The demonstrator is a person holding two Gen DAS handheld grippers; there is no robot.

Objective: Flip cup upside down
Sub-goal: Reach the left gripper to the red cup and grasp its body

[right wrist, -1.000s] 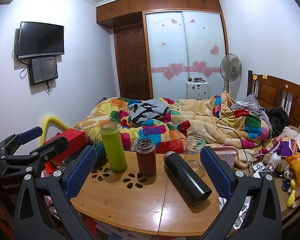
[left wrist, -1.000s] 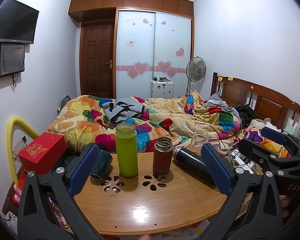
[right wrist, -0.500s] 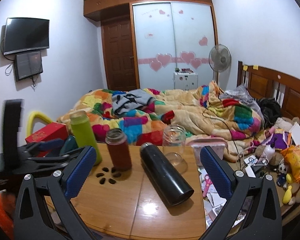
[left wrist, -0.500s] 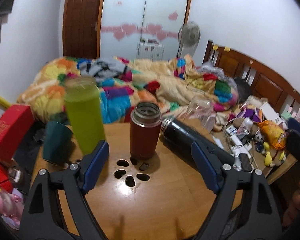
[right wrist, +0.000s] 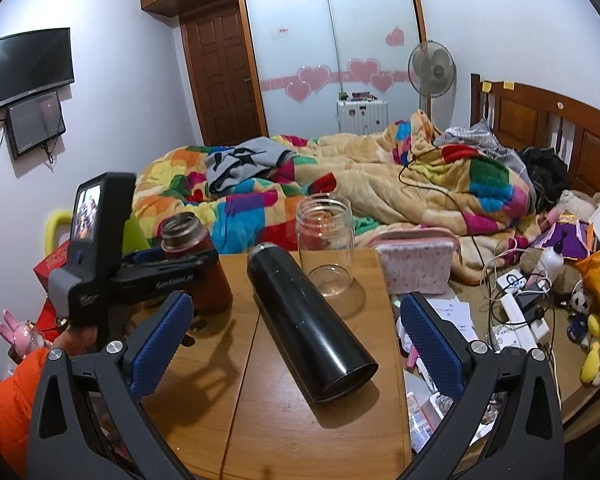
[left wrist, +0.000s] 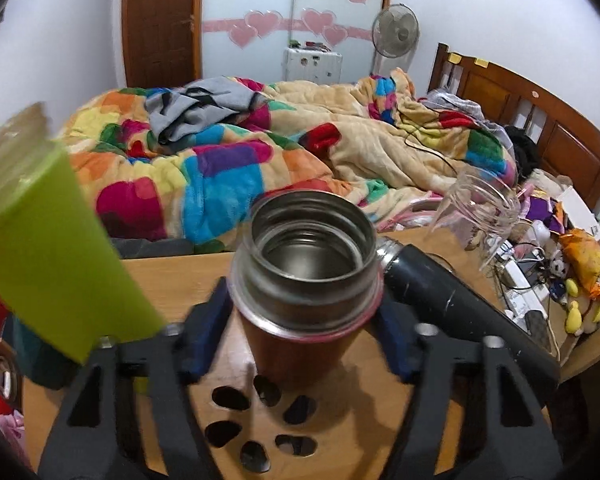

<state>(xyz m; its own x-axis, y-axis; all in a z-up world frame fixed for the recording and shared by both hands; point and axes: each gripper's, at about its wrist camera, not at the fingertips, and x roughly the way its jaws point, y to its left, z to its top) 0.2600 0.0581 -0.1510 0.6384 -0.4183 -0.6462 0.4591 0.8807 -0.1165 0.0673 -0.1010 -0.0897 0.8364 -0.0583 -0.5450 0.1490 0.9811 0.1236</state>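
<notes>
A brown-red steel cup (left wrist: 306, 280) stands upright and open-topped on the round wooden table (left wrist: 180, 276). My left gripper (left wrist: 300, 332) has its blue pads on both sides of the cup's body, closed onto it. In the right wrist view the same cup (right wrist: 198, 264) stands at the left with the left gripper (right wrist: 168, 270) around it. My right gripper (right wrist: 292, 344) is open and empty, low over the table, with a black flask (right wrist: 304, 320) lying on its side between its fingers.
A lime green bottle (left wrist: 48, 248) stands just left of the cup. A clear glass jar (right wrist: 326, 248) stands behind the black flask. A red box (right wrist: 50, 264) sits at the table's left. Clutter and cables (right wrist: 516, 300) lie to the right, a bed (right wrist: 340, 184) behind.
My left gripper has moved forward and down to the brown-red cup and closed around it. My right gripper has shifted right, now centred on the black flask.
</notes>
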